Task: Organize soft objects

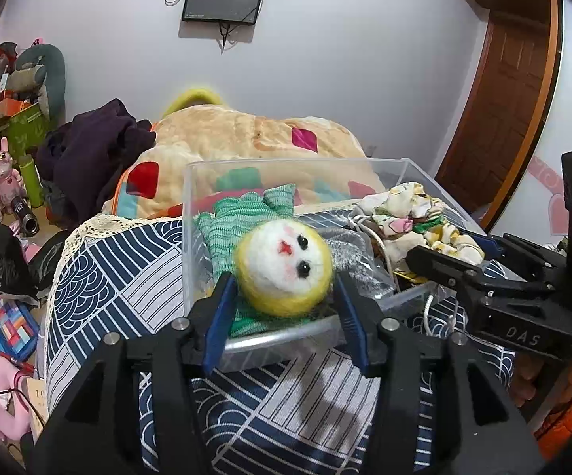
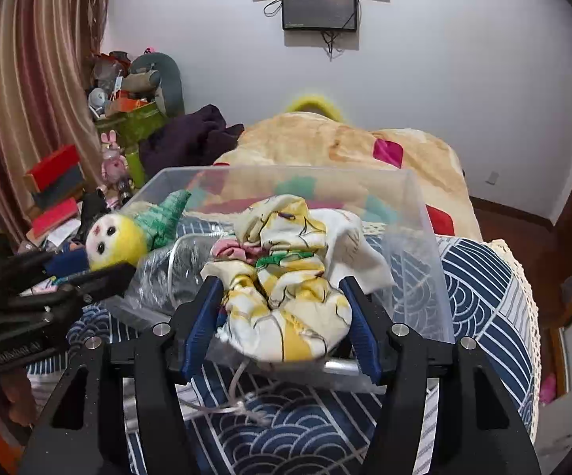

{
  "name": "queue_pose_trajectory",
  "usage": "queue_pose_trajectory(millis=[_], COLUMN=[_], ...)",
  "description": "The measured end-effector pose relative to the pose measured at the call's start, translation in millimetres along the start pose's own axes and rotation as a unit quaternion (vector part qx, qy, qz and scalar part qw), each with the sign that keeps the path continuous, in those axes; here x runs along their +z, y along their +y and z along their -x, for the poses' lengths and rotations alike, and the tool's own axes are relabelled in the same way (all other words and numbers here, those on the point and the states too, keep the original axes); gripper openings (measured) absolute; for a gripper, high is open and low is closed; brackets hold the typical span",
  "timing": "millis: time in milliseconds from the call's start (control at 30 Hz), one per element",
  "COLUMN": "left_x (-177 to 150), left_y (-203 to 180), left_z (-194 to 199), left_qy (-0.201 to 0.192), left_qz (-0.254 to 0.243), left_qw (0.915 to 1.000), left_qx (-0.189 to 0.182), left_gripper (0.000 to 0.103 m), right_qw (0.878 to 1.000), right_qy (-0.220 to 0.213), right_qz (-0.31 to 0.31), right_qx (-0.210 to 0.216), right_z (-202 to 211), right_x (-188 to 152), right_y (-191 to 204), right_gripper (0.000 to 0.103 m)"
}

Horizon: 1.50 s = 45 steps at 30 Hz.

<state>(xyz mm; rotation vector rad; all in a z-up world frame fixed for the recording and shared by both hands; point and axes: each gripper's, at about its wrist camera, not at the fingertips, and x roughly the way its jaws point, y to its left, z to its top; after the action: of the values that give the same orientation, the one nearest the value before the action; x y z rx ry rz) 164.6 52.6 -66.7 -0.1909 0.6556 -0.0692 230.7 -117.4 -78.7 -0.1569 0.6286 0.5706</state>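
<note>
A clear plastic bin [image 1: 195, 237] [image 2: 424, 237] stands on the blue patterned bed cover. A felt doll with a yellow-and-white head [image 1: 284, 267] [image 2: 114, 241] and green knitted body [image 1: 242, 217] lies in the bin's left part. My left gripper [image 1: 286, 316] is open, its blue pads either side of the doll's head without touching. A yellow-and-white floral cloth [image 2: 286, 277] [image 1: 416, 217] is bunched in the bin's right part. My right gripper [image 2: 282, 324] is open around the cloth's near end; it also shows in the left wrist view [image 1: 456, 253].
A clear plastic bag [image 2: 167, 277] and a white cord [image 2: 242, 396] lie in and under the bin. A beige quilt [image 1: 246, 138] and dark clothes [image 1: 96, 150] are behind. Toys and boxes [image 1: 5, 198] clutter the floor left of the bed.
</note>
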Motion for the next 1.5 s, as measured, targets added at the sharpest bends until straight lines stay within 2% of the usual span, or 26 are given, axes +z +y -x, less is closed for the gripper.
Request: queue_pose_trajectory(millis=[100,333,600,667,733,800,867,933,1067,1133,1200,1233,1500], left_x=[-2.7,0.4,9.8,10.6,9.8,8.7,6.4,3.6,-2.5,-5.9,-10.6,-11.8,-17.5], left_y=[-2.5,-13.8,-35.0,-39.6,-42.6,-46.1,-48.6,-50.3,-53.0,-55.1,-58.2,-59.2,-62.0], left_z=[10.6,50.9,114.8,130.7,143.1,153.2,162.0,168.9,177.8,181.3,184.6,184.7,187.5], left_qy=[-0.006,-0.044,-0.117,-0.134,-0.148,-0.159,-0.167,-0.175,-0.181,-0.186,-0.192,-0.193,-0.198], left_qz=[-0.003,-0.014,-0.042,-0.048,-0.051,-0.054,-0.056,-0.055,-0.062,-0.062,-0.065,-0.066,-0.067], left_qw=[1.0000,0.9989,0.9922,0.9898,0.9877,0.9857,0.9843,0.9831,0.9816,0.9806,0.9792,0.9789,0.9779], left_qx=[-0.002,-0.013,-0.010,-0.011,-0.010,-0.008,-0.007,-0.007,-0.005,0.000,0.004,0.005,0.004], left_gripper=[0.052,0.052,0.053,0.056,0.065,0.068,0.073,0.083,0.087,0.099,0.099,0.099,0.102], right_qw=[1.000,0.999,0.993,0.991,0.989,0.987,0.985,0.984,0.983,0.983,0.982,0.981,0.979], right_qy=[-0.004,-0.052,-0.115,-0.129,-0.144,-0.156,-0.169,-0.176,-0.181,-0.183,-0.188,-0.191,-0.204], right_qz=[-0.004,0.009,0.014,0.014,0.015,0.013,0.012,0.011,0.009,0.009,0.006,0.005,0.013], right_qx=[-0.001,-0.006,0.007,0.013,0.014,0.015,0.013,0.013,0.014,0.012,0.010,0.010,-0.001], right_z=[7.6,50.8,109.2,121.8,133.7,142.2,148.8,153.2,156.7,157.2,159.8,160.9,167.9], right_x=[-0.4,1.6,8.8,9.1,7.7,4.9,2.4,-0.1,-3.2,-5.5,-11.5,-13.1,-19.0], right_y=[-4.5,-0.8,9.7,12.1,14.5,15.6,18.5,20.7,24.7,25.9,26.9,26.7,31.7], right_gripper=[0.068,0.068,0.069,0.069,0.069,0.080,0.083,0.083,0.085,0.087,0.097,0.099,0.103])
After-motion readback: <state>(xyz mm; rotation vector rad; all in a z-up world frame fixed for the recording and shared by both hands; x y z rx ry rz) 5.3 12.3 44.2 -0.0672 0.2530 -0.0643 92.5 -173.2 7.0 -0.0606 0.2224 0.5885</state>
